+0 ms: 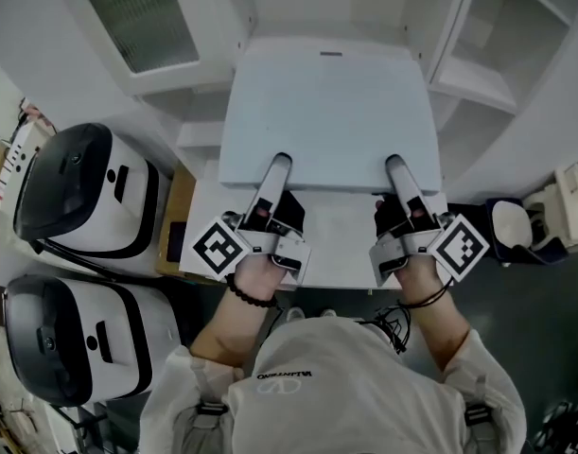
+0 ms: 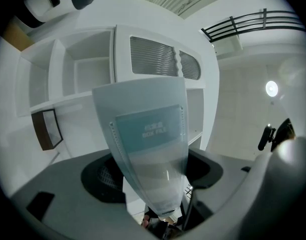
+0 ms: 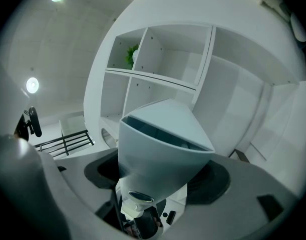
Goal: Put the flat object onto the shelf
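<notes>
The box file (image 1: pixel 331 112), pale and flat, is held above the table (image 1: pixel 341 253), its far edge towards the white shelf (image 1: pixel 478 74); the left gripper (image 1: pixel 279 165) has the near edge on the left, jaws wide and clamped over and under it; the right gripper (image 1: pixel 395 165) grips likewise on the right; two appliances (image 1: pixel 80 192) sit at far left; a plant (image 3: pixel 130 55) stands in an upper bay.

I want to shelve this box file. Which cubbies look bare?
The cubby right of the plant looks bare, as does the one below the plant. The open cubby left of the ribbed doors looks bare too. Crowded: the plant's cubby, a tight fit for the box file.
</notes>
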A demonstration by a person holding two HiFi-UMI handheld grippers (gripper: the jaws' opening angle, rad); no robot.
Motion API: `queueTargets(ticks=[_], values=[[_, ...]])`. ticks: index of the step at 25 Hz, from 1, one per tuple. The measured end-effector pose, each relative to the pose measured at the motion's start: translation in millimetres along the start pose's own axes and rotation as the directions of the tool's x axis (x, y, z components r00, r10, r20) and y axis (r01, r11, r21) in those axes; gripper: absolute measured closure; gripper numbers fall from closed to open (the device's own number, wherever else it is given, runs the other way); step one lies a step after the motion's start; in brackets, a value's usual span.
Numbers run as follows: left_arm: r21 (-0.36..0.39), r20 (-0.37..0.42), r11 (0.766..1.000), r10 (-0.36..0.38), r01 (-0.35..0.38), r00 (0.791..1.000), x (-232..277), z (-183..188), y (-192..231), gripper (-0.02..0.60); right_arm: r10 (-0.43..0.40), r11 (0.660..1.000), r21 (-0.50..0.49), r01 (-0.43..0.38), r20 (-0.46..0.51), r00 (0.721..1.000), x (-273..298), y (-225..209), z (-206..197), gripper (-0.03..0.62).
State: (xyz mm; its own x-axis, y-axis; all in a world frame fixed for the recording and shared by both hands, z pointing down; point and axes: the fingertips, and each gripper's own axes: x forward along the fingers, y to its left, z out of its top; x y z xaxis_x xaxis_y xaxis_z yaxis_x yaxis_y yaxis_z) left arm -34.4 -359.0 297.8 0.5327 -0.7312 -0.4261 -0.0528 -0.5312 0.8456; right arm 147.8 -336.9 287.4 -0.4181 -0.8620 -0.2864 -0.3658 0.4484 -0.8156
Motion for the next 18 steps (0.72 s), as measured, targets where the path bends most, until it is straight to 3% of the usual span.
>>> queueTargets(ticks=[5, 13, 18], values=[[-0.010, 0.001, 1.000, -0.022, 0.022, 1.000, 32, 15, 10, 0.241, 0.005, 0.999, -0.036, -0.005, 0.017, 1.000, 34, -5, 21, 0.227], [-0.016, -0.015, 1.000, -0.002, 0.002, 1.000, 76, 30, 32, 0.241, -0.038, 0.999, 0.002, 0.037, 0.043, 0.998, 71, -31, 40, 0.227], [0.017, -0.012, 0.999, 0.034, -0.034, 0.999, 111, 43, 45, 0.241, -0.056, 0.997, 0.047, 0.054, 0.039, 0.998, 103, -49, 57, 0.226]])
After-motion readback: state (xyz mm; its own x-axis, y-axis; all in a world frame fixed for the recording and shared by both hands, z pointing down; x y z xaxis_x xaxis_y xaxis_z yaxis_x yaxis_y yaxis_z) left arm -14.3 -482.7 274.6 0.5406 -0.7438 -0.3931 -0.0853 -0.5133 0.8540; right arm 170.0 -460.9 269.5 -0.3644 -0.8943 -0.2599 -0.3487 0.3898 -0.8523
